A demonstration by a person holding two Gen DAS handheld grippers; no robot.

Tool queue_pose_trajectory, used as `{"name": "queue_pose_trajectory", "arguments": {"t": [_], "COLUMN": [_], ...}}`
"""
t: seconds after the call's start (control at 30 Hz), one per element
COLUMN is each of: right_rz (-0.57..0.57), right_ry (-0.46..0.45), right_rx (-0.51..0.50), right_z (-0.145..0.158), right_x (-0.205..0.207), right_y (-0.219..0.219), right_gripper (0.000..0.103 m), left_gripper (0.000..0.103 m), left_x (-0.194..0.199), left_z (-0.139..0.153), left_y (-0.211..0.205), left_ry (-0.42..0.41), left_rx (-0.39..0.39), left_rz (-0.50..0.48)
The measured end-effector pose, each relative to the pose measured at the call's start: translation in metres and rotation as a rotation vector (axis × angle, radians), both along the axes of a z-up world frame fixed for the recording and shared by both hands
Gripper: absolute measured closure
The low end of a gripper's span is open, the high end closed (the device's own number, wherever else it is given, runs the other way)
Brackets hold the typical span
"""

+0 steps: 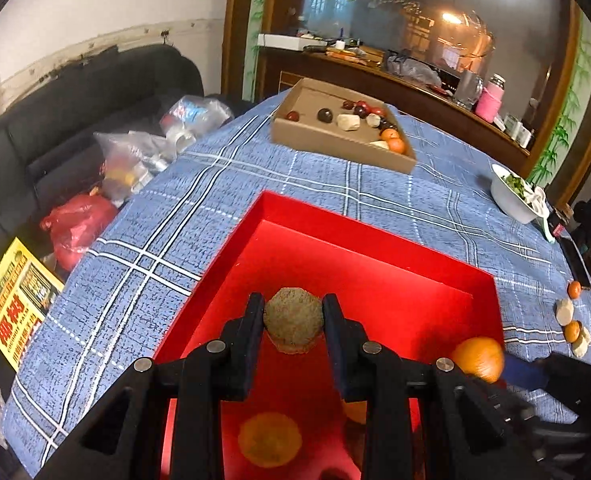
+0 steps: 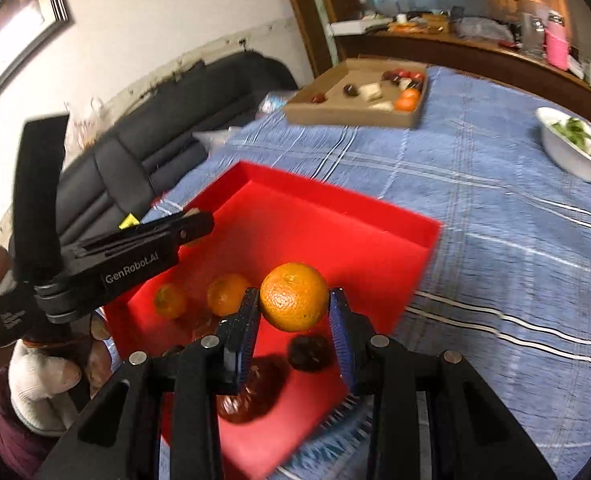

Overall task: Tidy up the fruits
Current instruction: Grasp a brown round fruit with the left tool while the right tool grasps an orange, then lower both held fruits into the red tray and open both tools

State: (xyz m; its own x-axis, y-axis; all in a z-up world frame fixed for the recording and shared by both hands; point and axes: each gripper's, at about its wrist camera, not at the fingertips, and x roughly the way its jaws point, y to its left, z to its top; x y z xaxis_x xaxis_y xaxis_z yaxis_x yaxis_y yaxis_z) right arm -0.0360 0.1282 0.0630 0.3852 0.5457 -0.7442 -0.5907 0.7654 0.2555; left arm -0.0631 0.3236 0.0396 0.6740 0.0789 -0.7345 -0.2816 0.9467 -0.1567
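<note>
Left gripper (image 1: 293, 322) — jaws pinching a rough brown fruit (image 1: 293, 318) above the red tray (image 1: 375, 248). Right gripper (image 2: 295, 312) — clamped on an orange (image 2: 294, 297), over same tray.

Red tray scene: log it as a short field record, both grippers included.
left gripper: shut on brown fruit, above tray
right gripper: shut on orange, above tray
red tray: holds two oranges and dark fruits
cardboard box: mixed fruits, far side of table
white bowl: greens, right
</note>
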Motion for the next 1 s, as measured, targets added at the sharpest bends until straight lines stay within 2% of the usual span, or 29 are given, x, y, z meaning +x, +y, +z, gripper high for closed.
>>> {"name": "queue_pose_trajectory", "arguments": {"t": [0.17, 0.27, 0.53, 0.8, 0.87, 1.0], "right_rz": [0.03, 0.034, 0.024, -0.088, -0.131, -0.22], "right_ry": [0.003, -0.003, -0.023, -0.053, -0.062, -0.092], "right_rx": [-0.062, -0.084, -0.042, 0.048, 0.064, 0.06], "right_z": [-0.014, -0.018, -0.003, 0.023, 0.026, 0.029], "right_x": [-0.001, -0.003, -0.015, -0.033, -0.037, -0.048], "right_y": [0.016, 0.022, 0.008, -0.066, -0.091, -0.144], "right_gripper": [0.069, 0.069, 0.068, 0.067, 0.062, 0.062], "left_gripper": [0.072, 0.065, 0.05, 0.029, 0.028, 0.028], "left_x": [-0.004, -0.009, -0.036, -0.065, -0.072, -0.08], "left_z": [0.001, 0.006, 0.043, 0.073, 0.076, 0.079], "left_y": [0.002, 0.001, -0.019, -0.084, -0.106, -0.146], "left_ry": [-0.022, -0.029, -0.105, -0.123, -0.132, -0.144], "left_rx": [-0.036, -0.044, -0.017, 0.06, 0.071, 0.14], "left_rz": [-0.022, -0.022, -0.016, -0.039, -0.068, -0.113]}}
